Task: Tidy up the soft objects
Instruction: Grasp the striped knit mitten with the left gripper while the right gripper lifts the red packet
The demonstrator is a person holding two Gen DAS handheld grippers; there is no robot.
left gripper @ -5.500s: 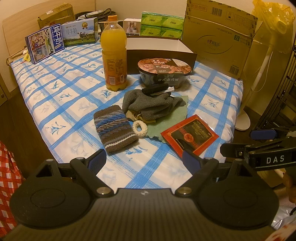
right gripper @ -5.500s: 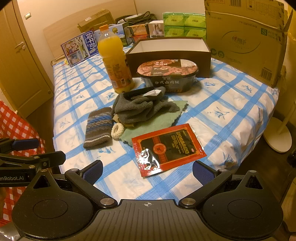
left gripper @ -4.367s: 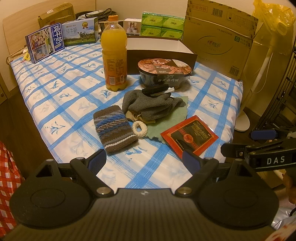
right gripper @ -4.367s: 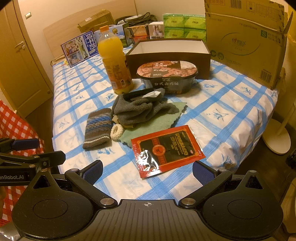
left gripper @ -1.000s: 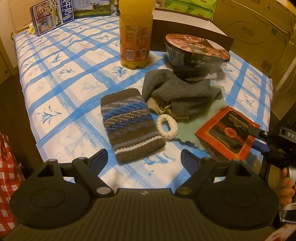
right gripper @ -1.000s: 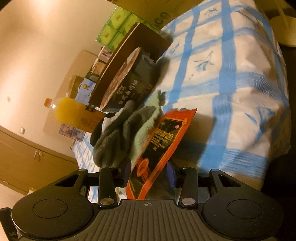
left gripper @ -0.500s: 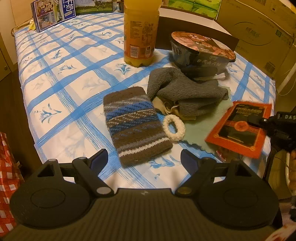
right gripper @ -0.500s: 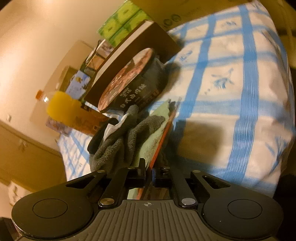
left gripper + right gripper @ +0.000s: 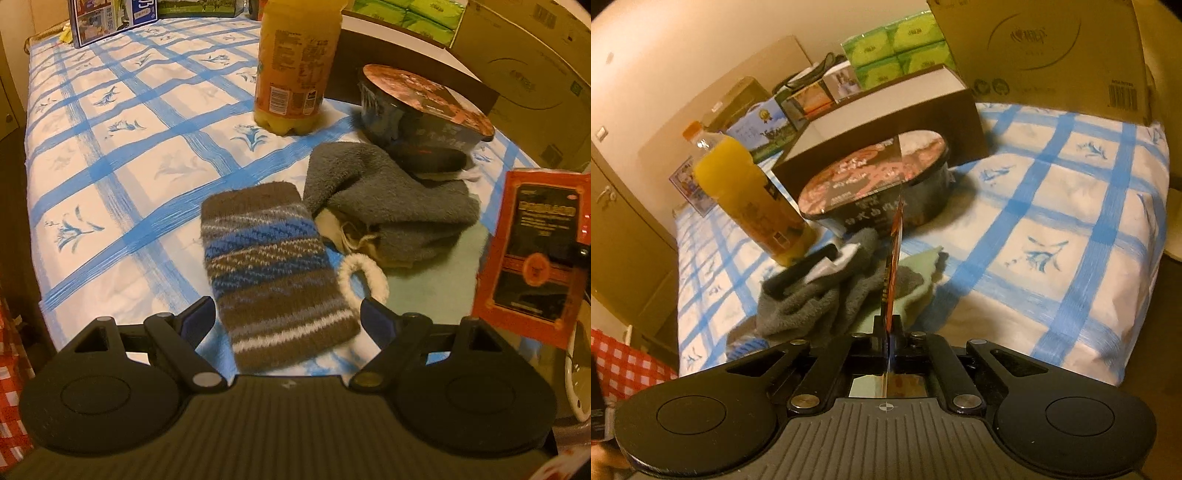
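Note:
A brown and blue striped knit piece (image 9: pixel 273 269) lies on the checked bedspread, with my left gripper (image 9: pixel 288 319) open just above its near end, one finger to each side. Beside it are a white fluffy hair tie (image 9: pixel 364 275), a grey towel (image 9: pixel 391 206) and a pale green cloth (image 9: pixel 436 291). My right gripper (image 9: pixel 889 326) is shut on a red snack packet (image 9: pixel 894 243), held edge-on and lifted off the bed. The same packet (image 9: pixel 532 254) hangs upright at the right in the left wrist view. The grey towel (image 9: pixel 820 302) lies below the packet.
An orange juice bottle (image 9: pixel 295 70), a sealed noodle bowl (image 9: pixel 421 118) and an open brown box (image 9: pixel 886 110) stand behind the soft things. Cartons and green tissue packs (image 9: pixel 897 44) line the far side. The bed's edge runs close on my near side.
The right gripper shut on the red packet and raised it off the bed, turning it upright. The left gripper came down and forward over the striped knit piece.

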